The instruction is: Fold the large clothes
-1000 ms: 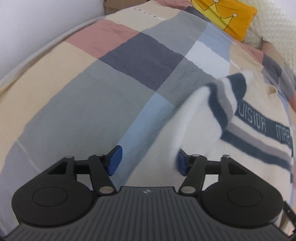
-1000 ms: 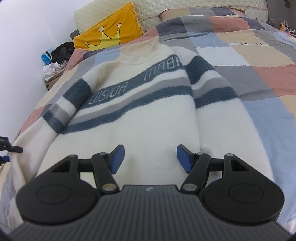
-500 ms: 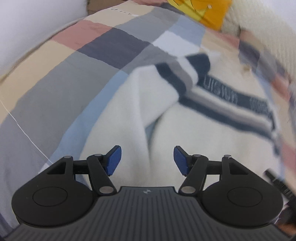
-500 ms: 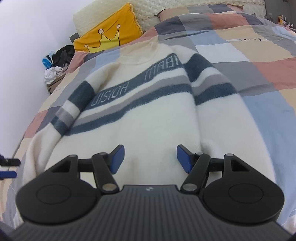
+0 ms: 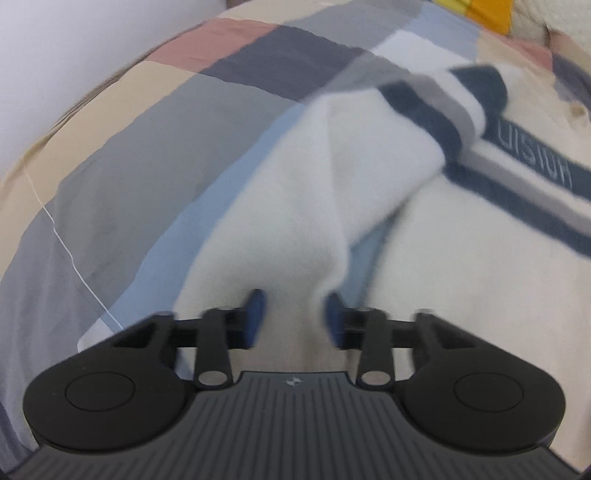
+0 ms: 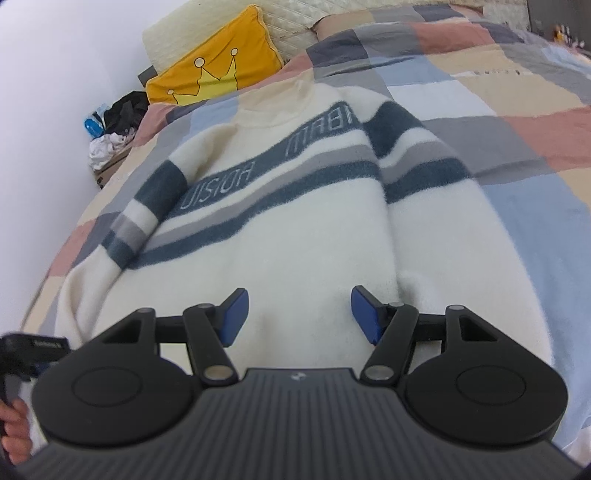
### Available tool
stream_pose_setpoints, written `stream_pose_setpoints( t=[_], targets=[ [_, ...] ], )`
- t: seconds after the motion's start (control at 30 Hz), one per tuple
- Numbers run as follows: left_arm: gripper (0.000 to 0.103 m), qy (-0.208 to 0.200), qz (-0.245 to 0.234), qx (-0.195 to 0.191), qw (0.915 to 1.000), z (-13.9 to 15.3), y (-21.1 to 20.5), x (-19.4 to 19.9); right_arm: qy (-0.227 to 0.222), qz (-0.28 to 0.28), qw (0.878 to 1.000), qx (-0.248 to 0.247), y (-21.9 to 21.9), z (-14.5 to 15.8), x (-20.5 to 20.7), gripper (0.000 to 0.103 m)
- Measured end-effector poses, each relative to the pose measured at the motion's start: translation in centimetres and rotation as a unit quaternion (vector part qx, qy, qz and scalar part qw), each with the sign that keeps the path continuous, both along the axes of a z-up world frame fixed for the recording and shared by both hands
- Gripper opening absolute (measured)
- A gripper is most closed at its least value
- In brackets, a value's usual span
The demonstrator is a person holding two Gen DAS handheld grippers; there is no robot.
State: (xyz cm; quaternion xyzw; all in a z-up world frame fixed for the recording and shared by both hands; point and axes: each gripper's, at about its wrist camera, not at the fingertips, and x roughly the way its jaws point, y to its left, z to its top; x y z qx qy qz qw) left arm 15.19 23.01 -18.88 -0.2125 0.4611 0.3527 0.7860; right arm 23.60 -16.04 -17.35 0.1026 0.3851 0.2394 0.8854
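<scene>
A cream sweater [image 6: 295,229] with navy and grey stripes lies flat on the bed, collar at the far end. Its left sleeve [image 5: 314,192] runs toward my left gripper [image 5: 293,321], whose jaws are partly closed around the sleeve's lower end; the frame is blurred. The sweater's body [image 5: 461,258] lies to the right of it. My right gripper [image 6: 299,314] is open and empty just above the sweater's lower body, near the seam of the right sleeve [image 6: 443,229]. The left gripper's body [image 6: 29,350] shows at the lower left of the right wrist view.
The bed has a patchwork quilt [image 6: 517,122] of grey, blue, beige and pink squares. A yellow crown pillow [image 6: 214,77] and a cream pillow [image 6: 295,26] lie at the head. A pile of clothes [image 6: 110,129] sits beside the bed. White wall [image 5: 55,55] on the left.
My left gripper has moved onto the left sleeve's lower end and its jaws have narrowed around it. My right gripper has stayed open over the lower body, barely moving.
</scene>
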Motion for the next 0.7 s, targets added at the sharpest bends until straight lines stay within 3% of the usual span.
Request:
stream_pose_setpoints(
  t=[0.03, 0.07, 0.13, 0.27, 0.4, 0.7],
  targets=[
    [0.013, -0.017, 0.007, -0.014, 0.9997, 0.3, 0.6, -0.5, -0.001, 0.001, 1.0, 0.002, 0.1, 0.0, -0.1, 0.066],
    [0.008, -0.032, 0.014, -0.027, 0.999, 0.8, 1.1, -1.0, -0.003, 0.0, 1.0, 0.003, 0.2, 0.0, -0.1, 0.066],
    [0.008, -0.065, 0.031, -0.036, 0.9968, 2.4, 2.5, -1.3, -0.011, 0.0, 1.0, 0.0, 0.4, 0.0, -0.3, 0.066],
    [0.007, -0.124, 0.057, 0.025, 0.9904, 7.4, 6.1, -3.1, -0.028, -0.005, 0.999, -0.027, 0.9, -0.3, -0.8, 0.064],
    [0.006, -0.155, 0.092, 0.03, 0.9832, 10.7, 12.3, -3.9, -0.046, -0.006, 0.998, -0.048, 1.7, -0.4, -1.1, 0.066],
    [0.006, -0.177, 0.109, 0.025, 0.9779, 12.4, 22.7, -3.8, -0.081, -0.01, 0.994, -0.071, 3.6, 0.1, -1.3, 0.066]
  ],
)
